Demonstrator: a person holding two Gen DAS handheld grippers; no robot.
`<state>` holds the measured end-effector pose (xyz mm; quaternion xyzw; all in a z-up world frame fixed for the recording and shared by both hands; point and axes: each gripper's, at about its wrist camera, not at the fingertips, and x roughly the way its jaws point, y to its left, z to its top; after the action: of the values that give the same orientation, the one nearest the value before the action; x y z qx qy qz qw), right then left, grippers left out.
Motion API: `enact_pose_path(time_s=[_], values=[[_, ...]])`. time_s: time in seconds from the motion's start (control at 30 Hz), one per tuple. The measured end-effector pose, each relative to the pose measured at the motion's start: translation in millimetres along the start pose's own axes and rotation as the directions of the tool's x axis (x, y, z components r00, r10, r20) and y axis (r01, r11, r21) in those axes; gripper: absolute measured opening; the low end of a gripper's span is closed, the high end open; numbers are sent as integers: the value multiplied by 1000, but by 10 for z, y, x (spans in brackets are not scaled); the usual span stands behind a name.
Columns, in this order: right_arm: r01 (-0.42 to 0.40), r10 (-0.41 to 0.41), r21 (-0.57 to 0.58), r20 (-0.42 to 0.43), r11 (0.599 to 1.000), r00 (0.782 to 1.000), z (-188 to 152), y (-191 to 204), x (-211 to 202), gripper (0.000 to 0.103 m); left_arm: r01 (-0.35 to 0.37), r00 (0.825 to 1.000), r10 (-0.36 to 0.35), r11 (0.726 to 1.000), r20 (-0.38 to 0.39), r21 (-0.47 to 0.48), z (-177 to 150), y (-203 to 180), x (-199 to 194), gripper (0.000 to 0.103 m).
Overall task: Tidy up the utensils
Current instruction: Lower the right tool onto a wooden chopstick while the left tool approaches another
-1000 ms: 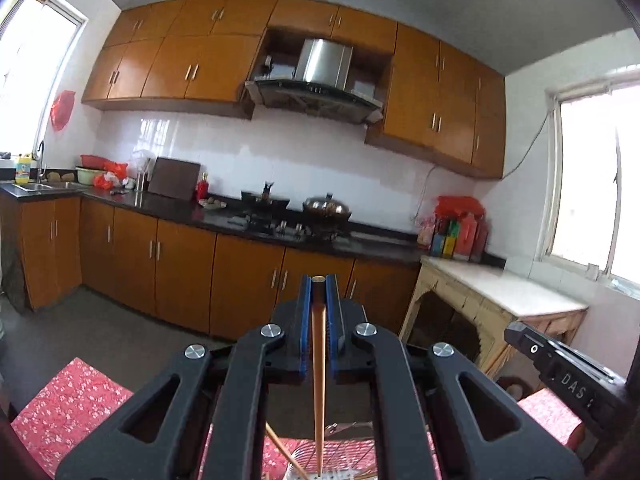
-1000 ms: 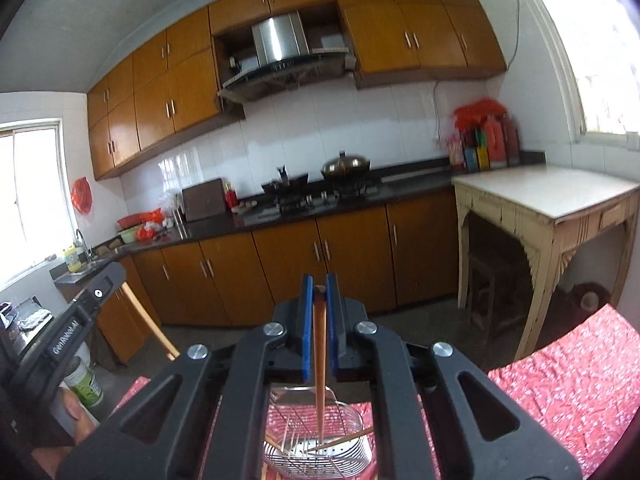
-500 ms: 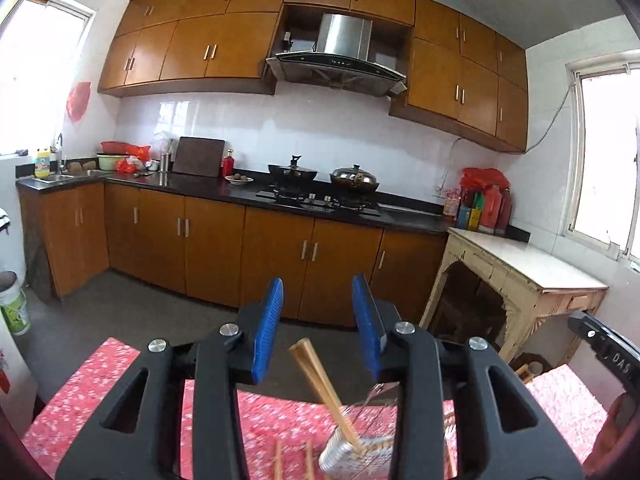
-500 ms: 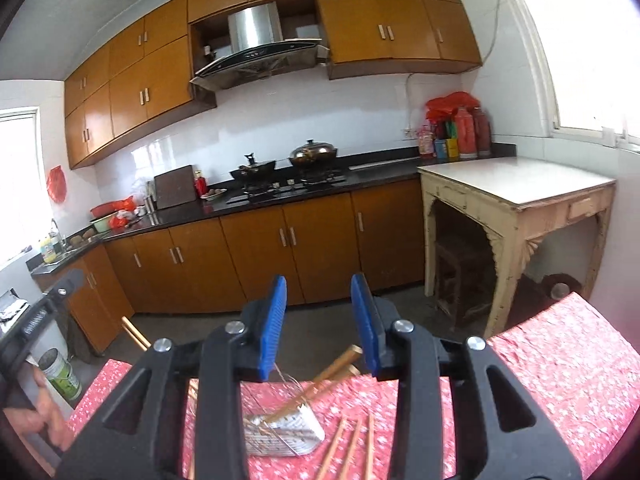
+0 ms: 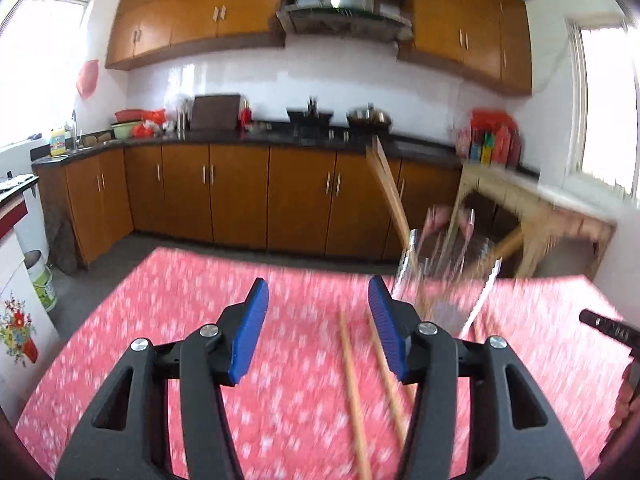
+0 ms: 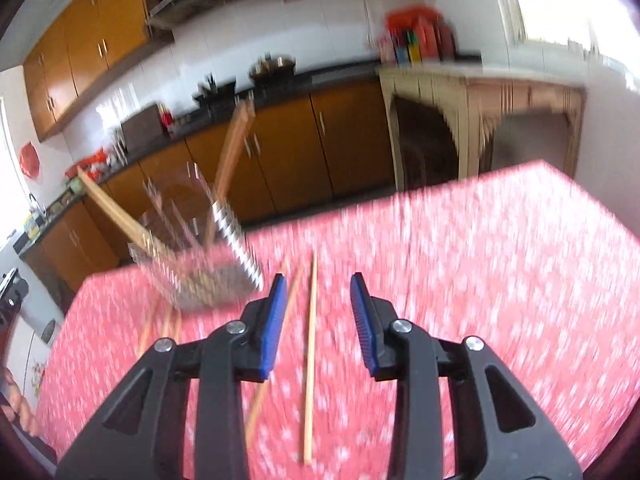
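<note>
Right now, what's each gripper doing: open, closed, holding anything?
Left gripper: open, holding nothing, above loose chopsticks.
Right gripper: open, holding nothing, above a chopstick.

A red tablecloth [image 6: 460, 264] with small white flowers is covering the table. Tan wooden chopsticks [image 6: 310, 344] are lying on it. Blue pads [image 5: 250, 332] are lining black grippers. Orange-brown cabinets [image 5: 236, 196] are showing behind.

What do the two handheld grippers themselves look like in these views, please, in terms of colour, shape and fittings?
The left gripper and the right gripper look identical: matte black plastic frames with triangular cut-outs and round silver screw heads at the joints. Each carries two flat fingers faced with ribbed blue pads. No cables, sleeves or lettering are visible on either.
</note>
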<state>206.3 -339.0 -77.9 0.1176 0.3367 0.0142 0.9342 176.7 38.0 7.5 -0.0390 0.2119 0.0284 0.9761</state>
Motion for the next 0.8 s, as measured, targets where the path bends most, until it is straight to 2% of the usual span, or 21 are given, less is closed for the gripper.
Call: enact_pose_path(time_s=[0.1,0.2,0.4,0.47,0.57,0.7,0.8], values=[[-9,6,-34,-90,999,996,-349,72,170,26,30,995,-28,999,-96,17,-269,-44,120,53],[-8,0,-53,-147,999,989,-553,136,278,25,49,985,-45,999,-168,18,-482,-92,194,53],[22,-42,-97,-204,995,978,-844,254,389,25,69,972,-62,997,-227,25,-760,-118,212,53],[34,-55,-106,-199,994,979,-853,248,405,24,77,966,-69,997,-248,22,-815,-146,233,53],[73,-98,-133,-190,988,977,-834,267,461,8,82,959,-73,996,-273,23,-892,-188,262,53],[101,-117,-87,-196,991,974,-668,141,512,8,87,951,-75,996,-300,28,-945,-239,314,53],[159,-163,-35,-190,987,968,-532,-16,613,8,89,939,-73,996,-335,31,-975,-290,374,53]])
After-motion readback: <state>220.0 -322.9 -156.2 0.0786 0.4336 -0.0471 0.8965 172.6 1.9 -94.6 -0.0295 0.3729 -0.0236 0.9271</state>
